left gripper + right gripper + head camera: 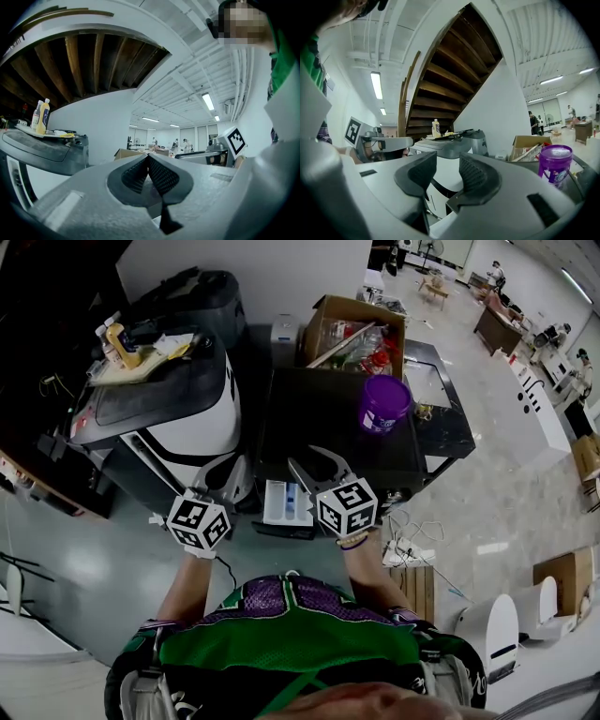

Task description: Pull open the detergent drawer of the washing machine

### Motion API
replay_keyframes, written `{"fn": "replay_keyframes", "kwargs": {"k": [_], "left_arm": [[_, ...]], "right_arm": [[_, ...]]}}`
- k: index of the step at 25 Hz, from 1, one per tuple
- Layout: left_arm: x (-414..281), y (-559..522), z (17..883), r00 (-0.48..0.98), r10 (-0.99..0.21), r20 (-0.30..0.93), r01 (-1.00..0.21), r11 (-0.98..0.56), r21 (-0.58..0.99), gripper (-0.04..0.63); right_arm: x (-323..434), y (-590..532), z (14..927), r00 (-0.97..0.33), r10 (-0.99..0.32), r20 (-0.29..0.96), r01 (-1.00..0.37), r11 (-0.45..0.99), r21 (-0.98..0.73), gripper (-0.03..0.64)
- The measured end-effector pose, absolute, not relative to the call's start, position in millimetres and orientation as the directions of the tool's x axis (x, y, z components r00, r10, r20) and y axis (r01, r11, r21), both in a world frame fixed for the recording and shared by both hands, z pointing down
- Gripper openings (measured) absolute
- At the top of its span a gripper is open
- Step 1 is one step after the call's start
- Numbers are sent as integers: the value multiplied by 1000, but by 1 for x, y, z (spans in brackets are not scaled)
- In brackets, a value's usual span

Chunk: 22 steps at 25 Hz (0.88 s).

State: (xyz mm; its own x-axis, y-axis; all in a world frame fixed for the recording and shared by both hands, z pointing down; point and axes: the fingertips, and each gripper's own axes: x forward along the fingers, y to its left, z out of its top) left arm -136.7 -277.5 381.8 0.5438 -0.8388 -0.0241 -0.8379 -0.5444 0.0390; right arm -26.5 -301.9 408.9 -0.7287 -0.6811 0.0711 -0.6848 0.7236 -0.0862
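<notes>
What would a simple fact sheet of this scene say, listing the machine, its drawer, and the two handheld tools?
Machine: dark washing machine in front of the person
Detergent drawer: pulled out, white with a blue part inside
On top of machine: purple jar
Behind it: open cardboard box
Left gripper: jaws together, nothing held
Right gripper: jaws apart, nothing between them

I'm looking into a big open lab hall: long white ceiling strip lights (209, 101), a glossy pale floor (487, 512), a brown wooden staircase overhead (450, 61), a black-topped washing machine (319, 427), an open cardboard box of clutter (352, 329) and distant people (533, 123).
</notes>
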Motion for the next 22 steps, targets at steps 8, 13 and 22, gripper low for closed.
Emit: {"fn": "replay_keyframes", "kwargs": {"k": [8, 13, 22], "left_arm": [[-136, -273, 381, 549, -835, -24, -835, -550, 33, 17], [-134, -271, 380, 553, -833, -22, -832, -554, 28, 17], [-131, -264, 372, 563, -826, -25, -825, -564, 30, 17]], "right_arm": [[-18, -300, 398, -703, -711, 34, -711, 700, -68, 74], [-18, -296, 389, -693, -721, 4, -720, 693, -36, 37], [-24, -286, 383, -691, -723, -5, -723, 691, 26, 3]]}}
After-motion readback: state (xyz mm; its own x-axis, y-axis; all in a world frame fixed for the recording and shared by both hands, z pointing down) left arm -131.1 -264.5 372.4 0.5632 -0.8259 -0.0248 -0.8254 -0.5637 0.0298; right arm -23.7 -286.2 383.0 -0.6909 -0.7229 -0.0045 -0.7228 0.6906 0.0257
